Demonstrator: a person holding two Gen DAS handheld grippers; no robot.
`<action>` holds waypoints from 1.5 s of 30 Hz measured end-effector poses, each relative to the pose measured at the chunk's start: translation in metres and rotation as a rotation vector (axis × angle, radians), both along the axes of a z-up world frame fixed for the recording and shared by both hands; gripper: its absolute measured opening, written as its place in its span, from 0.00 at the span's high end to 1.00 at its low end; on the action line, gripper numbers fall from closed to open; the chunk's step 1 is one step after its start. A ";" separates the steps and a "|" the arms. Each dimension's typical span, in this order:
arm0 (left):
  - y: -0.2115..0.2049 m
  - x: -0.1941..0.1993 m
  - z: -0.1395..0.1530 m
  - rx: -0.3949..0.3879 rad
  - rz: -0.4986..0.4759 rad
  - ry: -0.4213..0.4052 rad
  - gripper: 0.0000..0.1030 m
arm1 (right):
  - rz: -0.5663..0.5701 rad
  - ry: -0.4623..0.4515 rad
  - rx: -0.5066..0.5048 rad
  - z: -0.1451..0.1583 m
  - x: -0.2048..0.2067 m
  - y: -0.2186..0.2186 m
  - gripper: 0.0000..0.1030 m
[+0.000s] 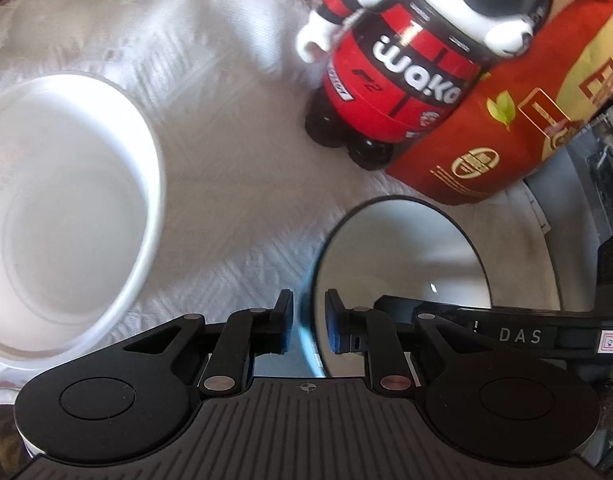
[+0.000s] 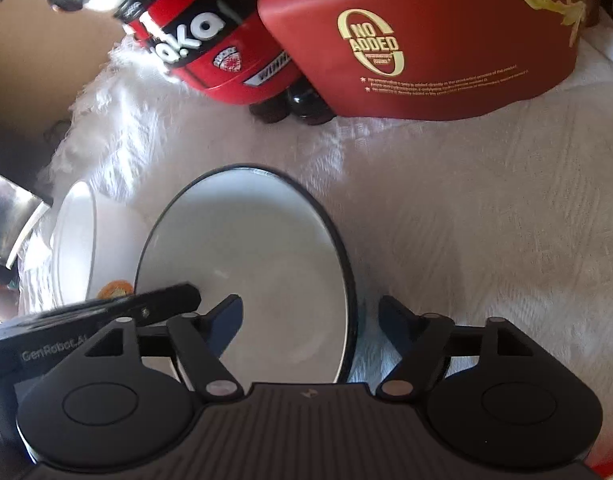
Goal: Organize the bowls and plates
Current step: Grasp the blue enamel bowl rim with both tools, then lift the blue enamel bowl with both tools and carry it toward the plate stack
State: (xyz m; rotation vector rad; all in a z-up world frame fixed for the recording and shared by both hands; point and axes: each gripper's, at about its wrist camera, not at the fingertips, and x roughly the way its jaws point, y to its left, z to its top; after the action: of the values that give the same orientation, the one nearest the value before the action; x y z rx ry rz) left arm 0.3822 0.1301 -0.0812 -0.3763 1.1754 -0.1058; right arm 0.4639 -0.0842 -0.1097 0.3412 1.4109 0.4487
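Through my left wrist camera I count two bowls, one figurine and one red pouch on a white woven cloth (image 1: 234, 152). The plain white bowl (image 1: 66, 216) sits at the left, deep, straight-walled and thick-rimmed. The dark-rimmed bowl (image 1: 402, 256) is at the lower right, white inside with a thin black edge. My left gripper (image 1: 309, 320) has its jaws nearly pressed together, straddling that bowl's near rim, blue pads on either side; I cannot tell whether they touch it. Behind, the red and black "Waka" figurine (image 1: 402, 68) leans against the red pouch (image 1: 518, 128).

Through my right wrist camera I again count two bowls. The dark-rimmed bowl (image 2: 246, 272) lies straight ahead on the cloth (image 2: 486, 220), and the white bowl (image 2: 78, 240) is just beside it at the left. My right gripper (image 2: 310, 320) has its jaws spread wide across that bowl's right rim, one finger over the inside, one outside. The figurine (image 2: 210, 40) and pouch (image 2: 426, 40) stand behind.
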 end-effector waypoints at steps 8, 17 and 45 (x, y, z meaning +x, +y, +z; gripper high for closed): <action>0.011 -0.009 0.012 -0.024 0.016 -0.018 0.82 | 0.070 -0.005 -0.021 -0.001 0.004 0.020 0.02; 0.011 -0.009 0.013 -0.019 0.014 -0.005 0.82 | 0.087 0.030 0.037 -0.003 0.008 0.011 0.00; -0.003 0.006 -0.012 -0.039 0.018 0.062 0.82 | 0.113 -0.031 -0.055 0.014 -0.004 0.011 0.44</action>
State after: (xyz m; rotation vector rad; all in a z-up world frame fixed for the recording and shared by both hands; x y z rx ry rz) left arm 0.3883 0.1275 -0.0935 -0.4271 1.2326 -0.1023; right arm 0.4600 -0.0729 -0.0957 0.2095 1.4139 0.5047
